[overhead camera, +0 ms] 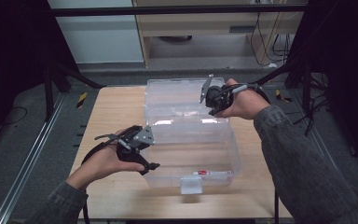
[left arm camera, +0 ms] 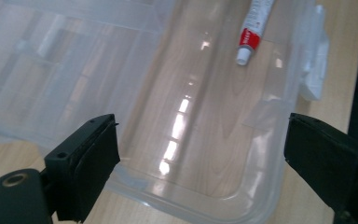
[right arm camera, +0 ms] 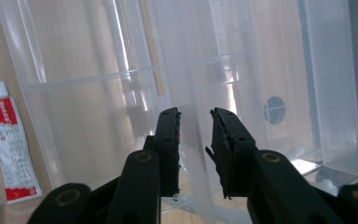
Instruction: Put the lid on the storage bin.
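Lengthwise, tube (left arm camera: 253,29) along box (left arm camera: 270,205) front

Tube (left arm camera: 254,29): upper end cut off by the top edge of the left gripper view; its print is too small to read in the right gripper view. Right gripper (overhead camera: 213,103) jaw tips hidden behind the hand in the high view.

Grey sleeves (overhead camera: 303,154), black grippers, grey three-cornered plate (overhead camera: 144,136), trailing black cables
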### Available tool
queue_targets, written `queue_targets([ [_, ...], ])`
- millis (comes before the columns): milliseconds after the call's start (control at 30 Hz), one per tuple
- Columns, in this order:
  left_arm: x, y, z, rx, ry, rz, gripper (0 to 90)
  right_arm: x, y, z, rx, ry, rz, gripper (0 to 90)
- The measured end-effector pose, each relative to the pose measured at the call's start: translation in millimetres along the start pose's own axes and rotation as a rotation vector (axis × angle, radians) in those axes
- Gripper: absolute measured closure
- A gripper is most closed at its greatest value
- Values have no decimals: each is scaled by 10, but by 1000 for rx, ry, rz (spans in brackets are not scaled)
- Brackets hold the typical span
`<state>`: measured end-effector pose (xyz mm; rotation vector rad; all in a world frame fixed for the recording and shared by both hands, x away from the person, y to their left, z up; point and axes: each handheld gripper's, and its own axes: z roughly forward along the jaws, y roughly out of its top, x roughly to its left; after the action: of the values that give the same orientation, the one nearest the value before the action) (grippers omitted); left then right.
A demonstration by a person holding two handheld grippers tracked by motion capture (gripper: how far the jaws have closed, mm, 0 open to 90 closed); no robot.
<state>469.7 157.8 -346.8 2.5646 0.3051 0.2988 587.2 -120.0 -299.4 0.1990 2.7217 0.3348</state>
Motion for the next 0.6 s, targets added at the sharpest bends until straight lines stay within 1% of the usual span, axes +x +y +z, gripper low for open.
queue_targets([
  [33, -13, 0, 12, 2, -16, 7, 111, 9, 10, 12, 15, 5, -10, 741],
  [67, -40, -4, 39, -1, -53, 1, 118, 13, 13, 22, 17, 4, -16, 758],
  [100, -68, -13, 82, 11, -75, 7, 128, 25, 21, 33, 23, 4, -27, 774],
  [233, -110, -28, 157, 23, -95, 6, 135, 27, 28, 27, 26, 7, -41, 790],
  [300, -155, -36, 214, 35, -113, 21, 139, 32, 27, 25, 23, 5, -51, 795],
  [333, -155, -36, 214, 35, -113, 21, 141, 32, 27, 25, 23, 5, -51, 795],
  [367, -203, -43, 253, 42, -124, 30, 145, 37, 23, 26, 24, 0, -53, 795],
  [400, -203, -43, 253, 42, -124, 30, 148, 37, 23, 26, 24, 0, -53, 795],
  [500, -264, -52, 317, 54, -138, 41, 167, 38, 19, 28, 21, -2, -53, 793],
  [533, -282, -55, 343, 59, -147, 41, 234, 40, 19, 28, 22, -3, -52, 791],
  [567, -304, -60, 387, 74, -157, 45, 273, 41, 20, 29, 22, -4, -52, 791],
  [600, -304, -60, 387, 74, -157, 45, 289, 41, 20, 29, 22, -4, -52, 791],
])
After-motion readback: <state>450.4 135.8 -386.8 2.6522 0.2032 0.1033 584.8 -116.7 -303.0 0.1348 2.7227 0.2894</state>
